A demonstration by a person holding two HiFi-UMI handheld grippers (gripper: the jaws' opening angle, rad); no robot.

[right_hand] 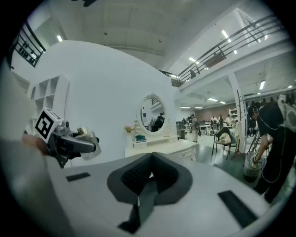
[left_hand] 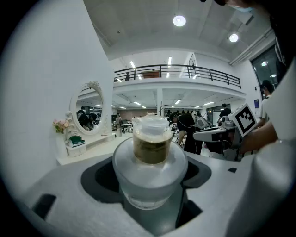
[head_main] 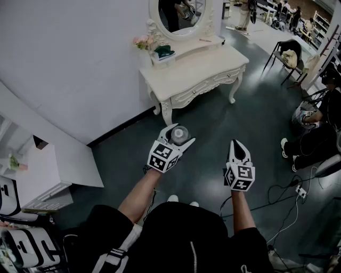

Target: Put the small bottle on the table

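A small frosted glass bottle with a clear cap sits between the jaws of my left gripper, held in the air over the dark floor short of the white dressing table. In the left gripper view the bottle fills the middle and the pads press its round body on both sides; the table lies beyond at the left. My right gripper hangs to the right at about the same height, jaws together with nothing in them. From it I see the bottle at the left and the table ahead.
An oval mirror, pink flowers and a white box with a green item stand at the table's back. A white shelf unit is at the left. A chair, a seated person and floor cables are at the right.
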